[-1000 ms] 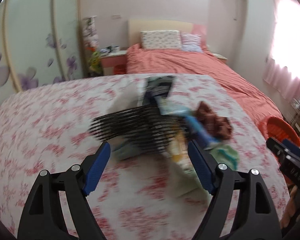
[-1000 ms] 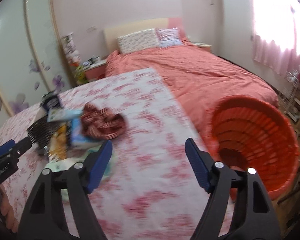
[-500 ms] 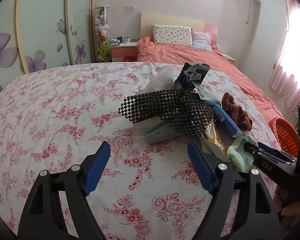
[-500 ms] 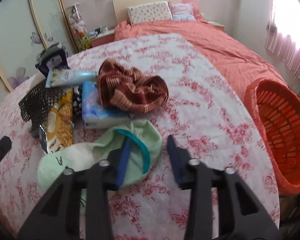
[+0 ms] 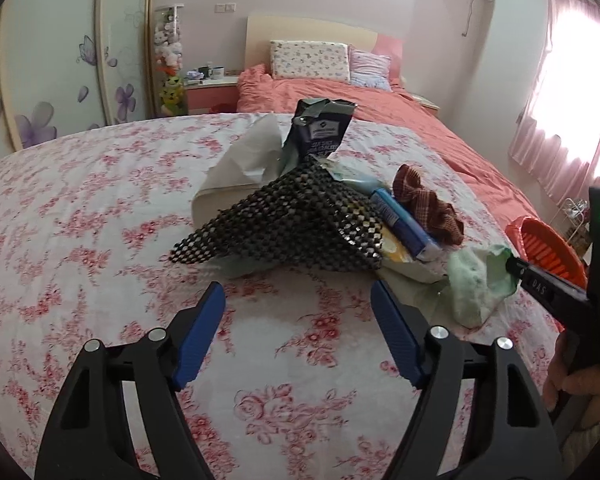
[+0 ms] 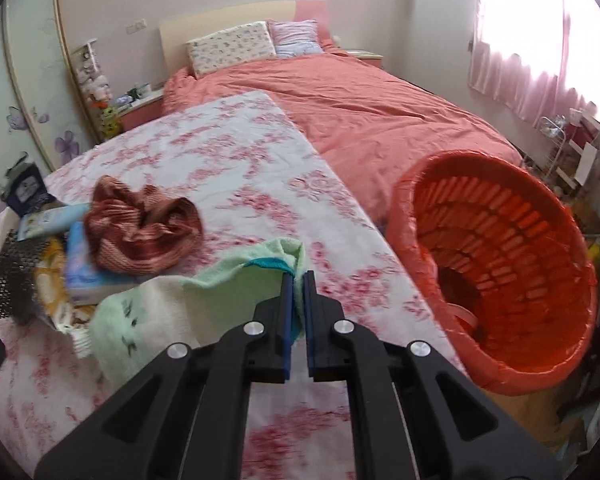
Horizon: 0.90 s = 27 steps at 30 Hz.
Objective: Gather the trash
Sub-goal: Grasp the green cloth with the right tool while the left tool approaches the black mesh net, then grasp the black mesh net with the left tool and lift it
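My right gripper (image 6: 296, 280) is shut on the edge of a pale green cloth (image 6: 172, 304), lifted a little off the floral sheet; the cloth also shows in the left wrist view (image 5: 480, 284). An orange basket (image 6: 496, 280) stands just right of it, beside the bed. My left gripper (image 5: 298, 296) is open and empty, just short of a black mesh mat (image 5: 284, 224) lying over a trash pile: a dark snack bag (image 5: 320, 132), white paper (image 5: 240, 164), a blue packet (image 5: 404, 224) and a brown checked cloth (image 5: 424, 204).
The floral sheet (image 5: 80, 240) covers the near part of the bed; a coral duvet (image 6: 380, 112) and pillows (image 6: 232, 44) lie beyond. A nightstand (image 5: 210, 88) and wardrobe doors are at the back left. A window with pink curtains (image 6: 540, 60) is on the right.
My right gripper closed on the green cloth and swung right toward the orange basket, lifting the cloth's edge. My left gripper edged closer to the mesh mat, still open.
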Available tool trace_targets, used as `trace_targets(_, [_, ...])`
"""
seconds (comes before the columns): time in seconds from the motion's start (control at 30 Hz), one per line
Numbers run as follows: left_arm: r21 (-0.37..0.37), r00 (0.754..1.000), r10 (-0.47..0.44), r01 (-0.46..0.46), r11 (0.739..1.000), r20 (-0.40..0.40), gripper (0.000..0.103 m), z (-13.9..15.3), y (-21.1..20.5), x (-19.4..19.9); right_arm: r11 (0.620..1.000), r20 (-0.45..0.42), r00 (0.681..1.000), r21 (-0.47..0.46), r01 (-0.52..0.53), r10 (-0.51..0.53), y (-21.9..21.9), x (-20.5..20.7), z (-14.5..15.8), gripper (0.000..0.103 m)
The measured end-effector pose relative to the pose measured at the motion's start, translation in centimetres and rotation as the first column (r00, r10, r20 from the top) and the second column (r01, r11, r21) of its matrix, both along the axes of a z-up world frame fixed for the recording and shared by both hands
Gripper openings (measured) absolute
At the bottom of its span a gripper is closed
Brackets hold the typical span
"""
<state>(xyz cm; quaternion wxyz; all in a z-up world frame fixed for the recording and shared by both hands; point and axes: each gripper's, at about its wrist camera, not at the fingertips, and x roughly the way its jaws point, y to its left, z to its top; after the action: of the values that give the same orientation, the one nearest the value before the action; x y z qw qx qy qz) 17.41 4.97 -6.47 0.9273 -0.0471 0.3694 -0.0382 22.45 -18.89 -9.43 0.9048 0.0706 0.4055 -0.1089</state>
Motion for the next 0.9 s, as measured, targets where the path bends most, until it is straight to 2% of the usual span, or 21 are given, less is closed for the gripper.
trace_targets(0.2, [-0.037,1.0,0.016,-0.016,0.999,-0.005,0.074,0.6,0.2,1.7,1.0,-0.029,1.0,0.004,-0.009,0.009,-0.1,0.4,-0.5,0.006])
trace_targets(0.47, [0.015,1.0,-0.009,0.009,1.0,-0.016,0.073,0.7,-1.8,5.0,1.0,-0.032,0.999,0.016,-0.019,0.02,0.1,0.4,-0.6,0.007])
trace_targets(0.63, [0.04,0.999,-0.005,0.007,0.999,-0.043,0.058,0.0,-2.0,6.4,0.999,-0.033,0.999,0.019,-0.027,0.028,0.1,0.5,-0.7,0.007])
trace_targets(0.7, [0.024,0.999,-0.009,0.01,1.0,-0.047,0.044,-0.1,-1.7,6.5,0.999,-0.033,0.999,0.021,-0.029,0.03,0.1,0.5,-0.7,0.007])
trace_targets(0.83, [-0.006,0.999,-0.016,0.016,1.0,-0.036,0.028,0.2,-1.0,6.0,0.999,-0.034,0.999,0.024,-0.031,0.032,0.1,0.6,-0.7,0.007])
trace_targets(0.9, [-0.012,0.999,-0.027,0.027,1.0,-0.024,0.024,0.5,-0.8,5.6,0.999,-0.035,0.999,0.022,-0.032,0.033,0.1,0.6,-0.7,0.007])
